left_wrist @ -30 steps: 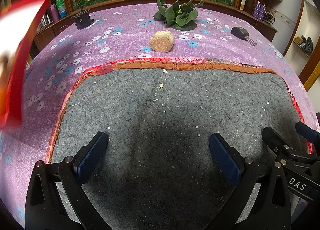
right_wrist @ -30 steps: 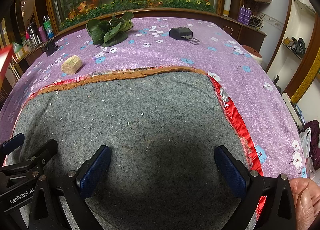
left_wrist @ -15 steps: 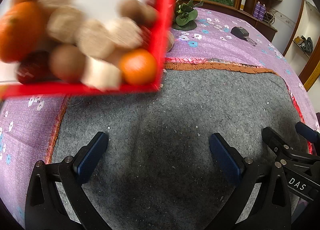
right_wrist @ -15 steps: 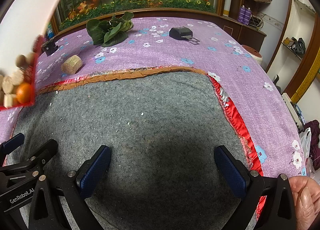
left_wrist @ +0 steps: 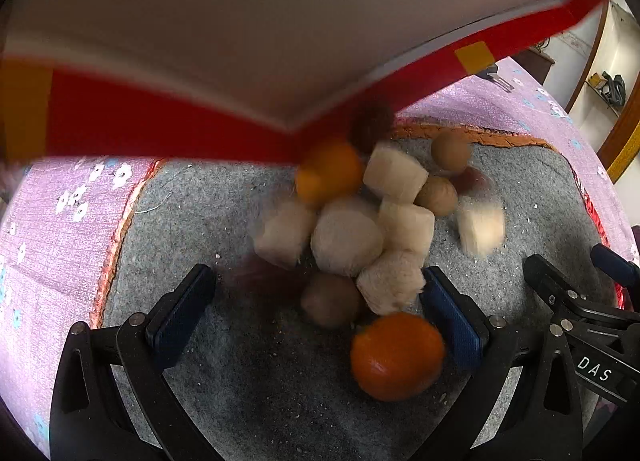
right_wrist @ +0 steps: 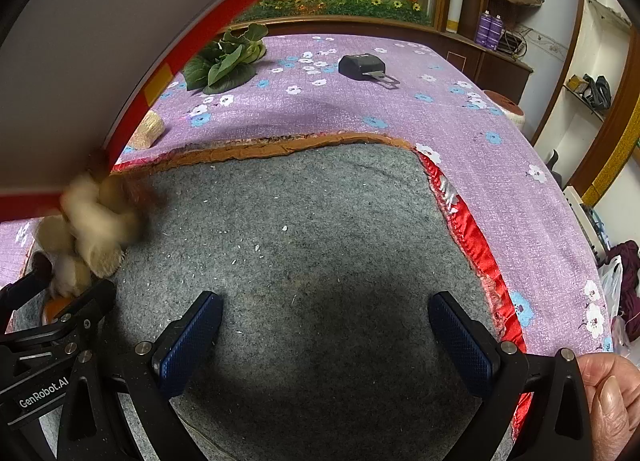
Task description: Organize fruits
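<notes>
Leafy greens [right_wrist: 226, 61], black buckle [right_wrist: 362, 65]

Grey mat [right_wrist: 320, 245]: matt, rough felt, flecked with pale lint, frayed orange and shiny red satin edging [right_wrist: 468, 229]. Tablecloth [right_wrist: 460, 129]: purple woven cloth, faint sheen, printed flowers. Box [left_wrist: 200, 41]: cardboard look, matt pale inside, red rim with yellow tape patches, blurred. Orange [left_wrist: 396, 357]: smooth, slightly glossy skin. Beige chunks [left_wrist: 346, 241]: rough, fibrous, matt. Brown balls [left_wrist: 450, 151]: matt, smoothish. Left gripper [left_wrist: 316, 305] and right gripper [right_wrist: 326, 333]: matt black plastic frames, metal screw heads, blue textured rubbery pads [right_wrist: 188, 337]. Black case [right_wrist: 360, 65]: matt plastic with metal tongue. Leaves [right_wrist: 224, 61]: waxy, glossy green. Cabinet [right_wrist: 500, 65]: polished wood.
</notes>
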Motion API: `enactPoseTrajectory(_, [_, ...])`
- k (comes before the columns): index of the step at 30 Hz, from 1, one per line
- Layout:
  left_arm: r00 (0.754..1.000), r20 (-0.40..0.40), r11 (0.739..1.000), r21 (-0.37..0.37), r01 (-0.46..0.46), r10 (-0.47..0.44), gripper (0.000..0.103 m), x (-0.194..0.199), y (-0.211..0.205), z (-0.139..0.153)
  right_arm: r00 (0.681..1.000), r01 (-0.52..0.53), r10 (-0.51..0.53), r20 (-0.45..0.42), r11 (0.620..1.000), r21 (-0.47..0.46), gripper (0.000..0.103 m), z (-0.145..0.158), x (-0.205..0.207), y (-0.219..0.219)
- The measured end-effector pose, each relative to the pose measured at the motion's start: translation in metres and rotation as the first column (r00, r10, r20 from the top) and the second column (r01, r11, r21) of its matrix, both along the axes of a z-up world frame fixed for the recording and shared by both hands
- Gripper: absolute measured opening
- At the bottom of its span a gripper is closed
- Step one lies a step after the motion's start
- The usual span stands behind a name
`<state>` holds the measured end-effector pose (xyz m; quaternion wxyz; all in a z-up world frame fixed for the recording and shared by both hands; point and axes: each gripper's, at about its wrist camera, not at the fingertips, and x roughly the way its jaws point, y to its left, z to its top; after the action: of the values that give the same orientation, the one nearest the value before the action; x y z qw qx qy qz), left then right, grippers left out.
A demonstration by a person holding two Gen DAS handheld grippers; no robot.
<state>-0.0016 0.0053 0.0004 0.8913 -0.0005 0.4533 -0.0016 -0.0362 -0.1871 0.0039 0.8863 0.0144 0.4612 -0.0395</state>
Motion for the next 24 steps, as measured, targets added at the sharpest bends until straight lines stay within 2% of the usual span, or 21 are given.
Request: enactPoseTrajectory(24, [1.0, -0.001, 1.0, 0.0, 0.0, 0.0, 0.103, -0.001, 0.0017, 0.0016, 1.0, 0.0, 0.0, 0.0, 1.0, -0.001, 0.103, -0.0024, 0.0006, -0.002])
